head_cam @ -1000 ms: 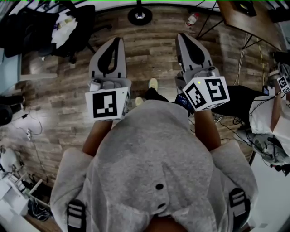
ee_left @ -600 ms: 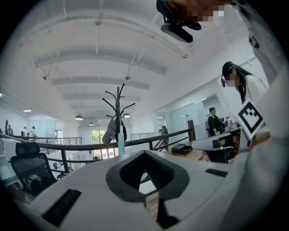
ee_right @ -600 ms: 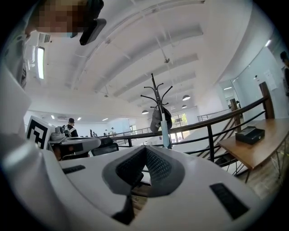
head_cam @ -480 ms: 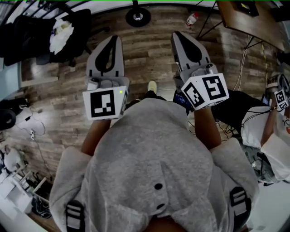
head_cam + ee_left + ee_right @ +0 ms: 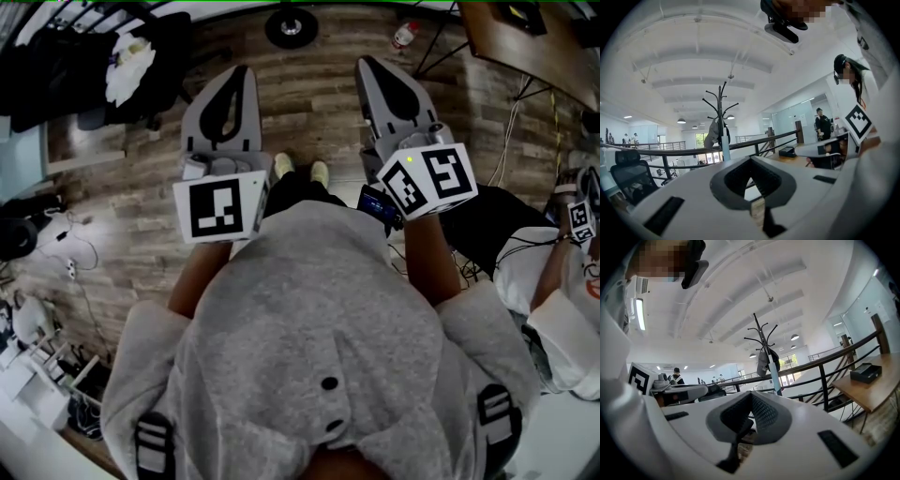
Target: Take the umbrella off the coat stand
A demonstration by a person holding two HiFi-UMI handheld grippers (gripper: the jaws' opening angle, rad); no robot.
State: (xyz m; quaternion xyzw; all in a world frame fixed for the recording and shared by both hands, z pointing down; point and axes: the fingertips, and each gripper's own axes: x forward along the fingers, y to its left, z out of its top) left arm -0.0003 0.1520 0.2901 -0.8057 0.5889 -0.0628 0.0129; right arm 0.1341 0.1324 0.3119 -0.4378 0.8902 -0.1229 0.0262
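Close by, the left gripper (image 5: 243, 72) and the right gripper (image 5: 365, 63) stick out side by side, level above the wooden floor (image 5: 309, 112). The left jaws are pressed together at the tips, with nothing between them. The right jaws are pressed together too, and they hold nothing. Under the jaws, between the two grippers, two light shoes (image 5: 300, 170) peek out on the floor.

Past the jaw tips runs a dark railing (image 5: 824, 365). To the right of the right jaws, near the railing, stands a wooden table (image 5: 869, 389) with a black box (image 5: 866, 372) on it. To the left of the left jaws, low down, is a black chair (image 5: 628, 172).

Farther ahead of the jaws, well apart from them, stands the coat stand (image 5: 723, 107), a thin black pole with curly hooks on top. It is up and a bit left of the left jaw tips, and up and a bit right of the right jaw tips. The umbrella (image 5: 775, 378) is there, a long, thin, light blue stick. It points straight up and down, just beside the pole. A grey thing (image 5: 763, 363) hangs from the stand too, touching the top of the umbrella.

Far off to the right of the left jaws, a person (image 5: 823, 123) in dark clothes stands by a glass wall.
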